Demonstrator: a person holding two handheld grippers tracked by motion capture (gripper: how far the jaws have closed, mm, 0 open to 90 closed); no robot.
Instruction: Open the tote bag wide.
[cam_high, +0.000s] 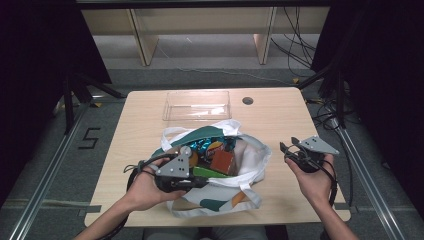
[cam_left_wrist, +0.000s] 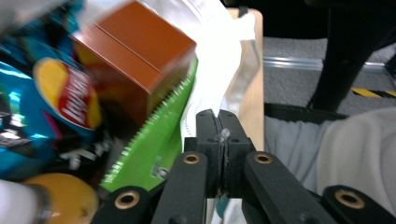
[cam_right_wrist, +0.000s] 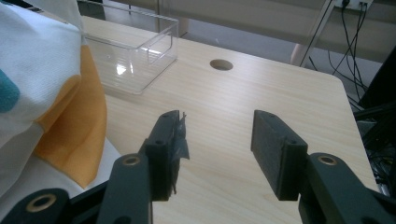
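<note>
Two grippers work around a white cloth tote bag (cam_high: 250, 165) with teal and orange patches, which lies open at the near middle of the pale wooden worktop (cam_high: 280, 115). The left gripper (cam_high: 197, 182) is at the bag's near-left rim; its fingers (cam_left_wrist: 208, 135) are pressed together, and in the left gripper view they seem to pinch the white fabric edge, likely to hold the mouth open, though the fabric between them is hard to make out. That close view also brings out the contents: a reddish-brown cardboard box (cam_left_wrist: 140, 51), a bright green packet with a serrated edge (cam_left_wrist: 161, 135), a blue crisp bag with a red and yellow logo (cam_left_wrist: 56, 98) and a yellow rounded item (cam_left_wrist: 60, 198). The right gripper (cam_high: 289, 148) hovers right of the bag with its fingers (cam_right_wrist: 275, 149) apart and empty, seemingly ready to reach in. From the right gripper view, a clear plastic rectangular tray (cam_right_wrist: 135, 56) sits empty at the far side, probably meant to receive the items.
</note>
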